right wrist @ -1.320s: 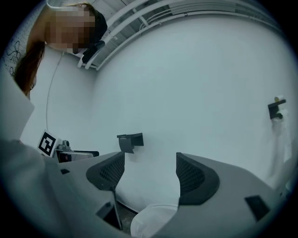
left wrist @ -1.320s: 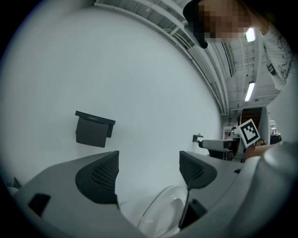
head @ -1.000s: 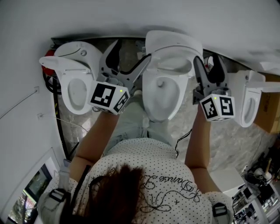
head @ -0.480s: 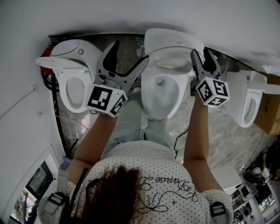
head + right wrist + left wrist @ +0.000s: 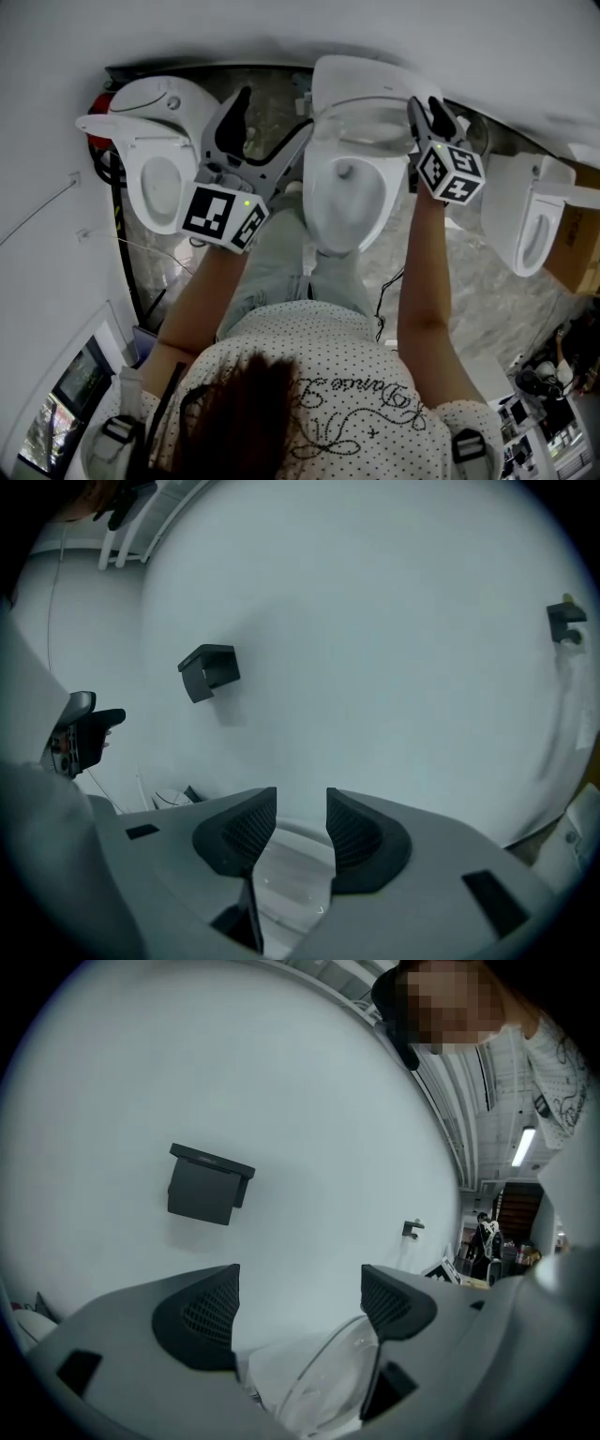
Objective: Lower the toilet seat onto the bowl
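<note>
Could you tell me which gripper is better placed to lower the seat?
Right: the right gripper sits at the raised toilet seat, fingers closing with its rim between them; the left gripper hangs open beside it.

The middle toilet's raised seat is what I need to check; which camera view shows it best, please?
The head view: it shows most of the raised seat above the bowl. Both gripper views catch only a pale curved edge at the bottom, against the wall.
</note>
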### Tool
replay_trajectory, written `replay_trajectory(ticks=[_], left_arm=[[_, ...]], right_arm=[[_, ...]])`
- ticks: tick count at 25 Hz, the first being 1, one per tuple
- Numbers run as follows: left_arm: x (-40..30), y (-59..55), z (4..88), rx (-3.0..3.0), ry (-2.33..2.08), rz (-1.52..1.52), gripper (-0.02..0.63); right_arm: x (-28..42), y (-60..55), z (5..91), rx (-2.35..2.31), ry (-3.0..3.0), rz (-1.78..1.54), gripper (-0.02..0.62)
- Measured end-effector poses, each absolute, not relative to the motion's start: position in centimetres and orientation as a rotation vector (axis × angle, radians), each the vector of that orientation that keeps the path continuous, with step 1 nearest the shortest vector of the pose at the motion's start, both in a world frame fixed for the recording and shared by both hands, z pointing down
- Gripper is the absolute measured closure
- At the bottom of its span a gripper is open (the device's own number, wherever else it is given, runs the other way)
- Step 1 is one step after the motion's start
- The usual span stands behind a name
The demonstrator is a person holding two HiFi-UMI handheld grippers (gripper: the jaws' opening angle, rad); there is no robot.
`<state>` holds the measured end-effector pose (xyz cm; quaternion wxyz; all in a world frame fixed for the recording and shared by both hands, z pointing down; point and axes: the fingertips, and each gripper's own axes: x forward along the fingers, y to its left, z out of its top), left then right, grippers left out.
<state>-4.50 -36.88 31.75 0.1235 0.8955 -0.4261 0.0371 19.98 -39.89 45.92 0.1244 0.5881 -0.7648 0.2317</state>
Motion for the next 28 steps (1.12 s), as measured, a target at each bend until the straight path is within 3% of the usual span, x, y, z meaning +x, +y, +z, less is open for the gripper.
replay_trajectory(ticks=[28], left_arm=[[-5.2, -35.5, 31.9, 2.599, -1.264, 0.103, 0.216]], right_arm=[[19.5, -38.4, 48.4, 1.613, -2.191, 0.862, 0.442]])
